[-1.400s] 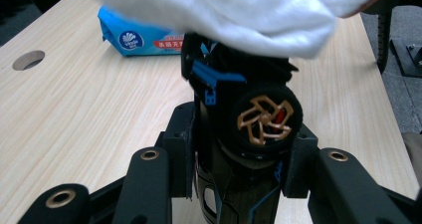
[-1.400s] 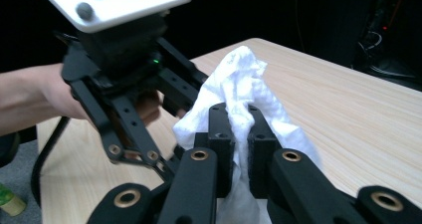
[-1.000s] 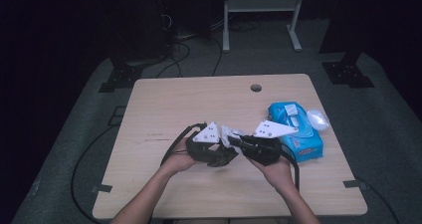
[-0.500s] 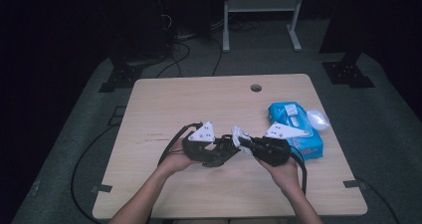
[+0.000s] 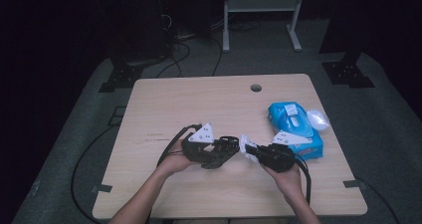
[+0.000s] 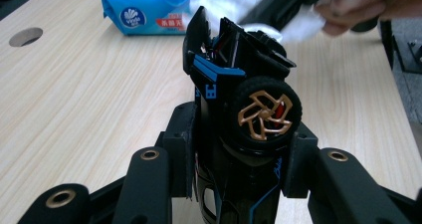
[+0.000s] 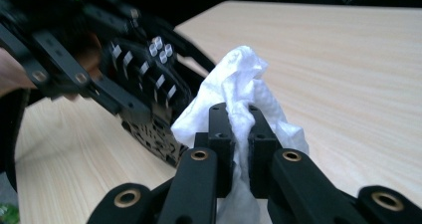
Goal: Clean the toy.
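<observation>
Low in the middle of the high view, a black toy car (image 5: pixel 219 152) sits clamped in the left gripper (image 5: pixel 225 152), its nose touching a crumpled white wipe (image 5: pixel 245 145) pinched tight by the right gripper (image 5: pixel 250 150). From up there the car is a dark lump. The left gripper view gives the detail: blue trim, a black tyre with a bronze spoked wheel (image 6: pixel 263 114) at frame centre, and the two black jaws pressed against the car's sides at the lower middle. That same view shows the wipe blurred at the upper right, against the car's far end, with part of the person's right hand (image 6: pixel 366 5) beside it.

The right gripper view shows what the others hide: the jaws nearly meeting, the wipe bunched between them and billowing above the tips at frame centre, its left edge against the car's dark underside.

Further out, a blue pack of wipes (image 5: pixel 293 129) lies at centre right of the wooden table (image 5: pixel 199 104), touching the right gripper's grey plate; a round hole (image 5: pixel 256 88) sits near the table's far edge.
</observation>
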A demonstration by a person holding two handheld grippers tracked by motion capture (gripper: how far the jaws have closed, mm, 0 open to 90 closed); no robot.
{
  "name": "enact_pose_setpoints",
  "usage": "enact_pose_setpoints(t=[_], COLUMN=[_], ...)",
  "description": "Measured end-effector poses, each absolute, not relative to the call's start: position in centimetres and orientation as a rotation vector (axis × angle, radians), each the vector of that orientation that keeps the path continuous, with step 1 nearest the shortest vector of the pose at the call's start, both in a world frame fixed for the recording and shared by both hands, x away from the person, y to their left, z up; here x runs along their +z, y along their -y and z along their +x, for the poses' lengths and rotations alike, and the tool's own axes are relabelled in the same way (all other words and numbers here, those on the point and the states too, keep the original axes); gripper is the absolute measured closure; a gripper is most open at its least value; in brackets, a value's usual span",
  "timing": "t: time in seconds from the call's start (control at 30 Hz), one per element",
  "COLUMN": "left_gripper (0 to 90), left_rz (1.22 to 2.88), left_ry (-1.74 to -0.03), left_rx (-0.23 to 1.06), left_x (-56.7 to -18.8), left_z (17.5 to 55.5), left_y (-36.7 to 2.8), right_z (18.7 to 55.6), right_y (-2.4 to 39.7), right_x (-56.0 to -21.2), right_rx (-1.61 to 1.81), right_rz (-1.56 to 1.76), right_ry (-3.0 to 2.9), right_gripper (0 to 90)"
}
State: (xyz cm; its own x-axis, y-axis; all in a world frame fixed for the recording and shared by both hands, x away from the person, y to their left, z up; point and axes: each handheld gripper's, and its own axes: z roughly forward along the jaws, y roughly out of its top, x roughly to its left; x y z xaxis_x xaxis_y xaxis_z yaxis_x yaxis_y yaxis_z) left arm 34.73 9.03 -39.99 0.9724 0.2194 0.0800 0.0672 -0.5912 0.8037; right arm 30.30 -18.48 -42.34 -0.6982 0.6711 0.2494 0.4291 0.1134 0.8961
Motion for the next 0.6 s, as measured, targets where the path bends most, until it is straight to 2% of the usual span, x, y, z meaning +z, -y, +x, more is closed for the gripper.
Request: enact_pose_setpoints(t=[0.3, 0.6], left_gripper=[58.1, 58.1], left_rz=[2.217, 2.246], left_ry=[-0.186, -0.166], left_rx=[0.188, 0.167], left_x=[-40.7, -40.9], left_z=[34.9, 34.9], left_y=[-7.6, -6.9], right_z=[29.3, 29.9], right_y=[16.8, 17.5], right_x=[-39.2, -40.9], right_rx=[1.654, 1.625], right_rz=[0.953, 1.026], right_ry=[-2.159, -2.169], right_gripper=[84.2, 84.1])
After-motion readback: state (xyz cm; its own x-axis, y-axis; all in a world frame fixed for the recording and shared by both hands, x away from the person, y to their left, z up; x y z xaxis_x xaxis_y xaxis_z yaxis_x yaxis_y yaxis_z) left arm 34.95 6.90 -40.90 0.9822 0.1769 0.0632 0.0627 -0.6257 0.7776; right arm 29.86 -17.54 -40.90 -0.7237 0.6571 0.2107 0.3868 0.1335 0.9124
